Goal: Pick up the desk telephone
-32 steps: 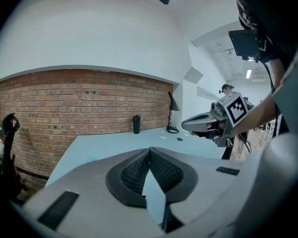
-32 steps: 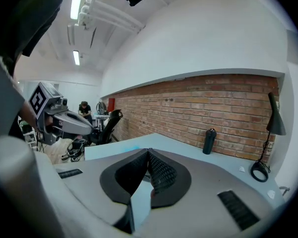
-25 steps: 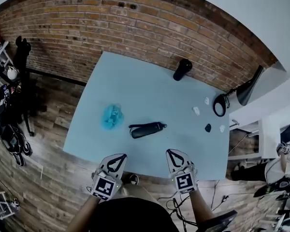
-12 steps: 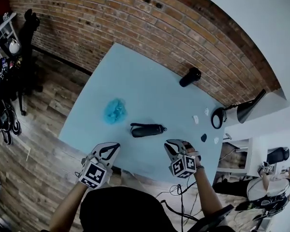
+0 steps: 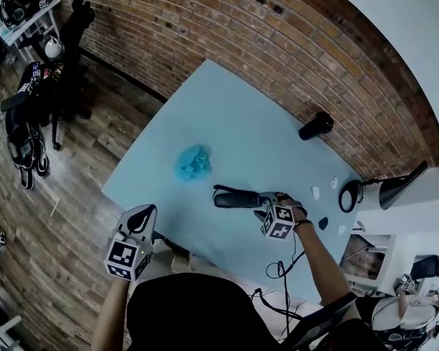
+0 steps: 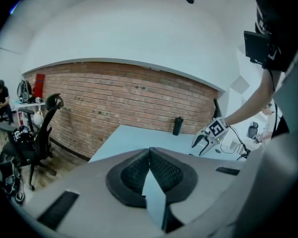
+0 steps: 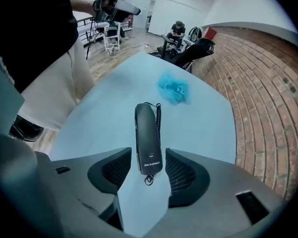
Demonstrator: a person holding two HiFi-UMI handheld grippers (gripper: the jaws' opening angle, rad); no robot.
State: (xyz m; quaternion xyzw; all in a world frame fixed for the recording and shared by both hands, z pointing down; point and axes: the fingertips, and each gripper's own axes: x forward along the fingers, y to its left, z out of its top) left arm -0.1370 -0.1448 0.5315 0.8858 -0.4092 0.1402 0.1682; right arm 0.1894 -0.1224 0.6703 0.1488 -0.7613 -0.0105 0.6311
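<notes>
The black desk telephone (image 5: 236,198), a slim handset with a coiled cord, lies flat on the light blue table (image 5: 227,123). My right gripper (image 5: 266,205) points steeply down over its right end. In the right gripper view the phone's near end (image 7: 148,143) sits between the jaws, which are opening; small gaps show on both sides and the pads (image 7: 181,173) do not press on it. My left gripper (image 5: 142,213) is shut and empty, held off the table's near left edge. In the left gripper view its fingers (image 6: 149,155) meet, and the right gripper (image 6: 202,145) shows beyond.
A crumpled blue wad (image 5: 194,161) lies left of the phone. A black cylinder (image 5: 316,125) stands at the far edge by the brick wall. A black lamp (image 5: 399,187), a ring (image 5: 349,195) and small bits (image 5: 316,193) occupy the right end. An office chair (image 5: 72,31) stands far left.
My right gripper has come down and forward from the near table edge onto the phone's right end, and its jaws have parted. My left gripper has swung left, away from the table.
</notes>
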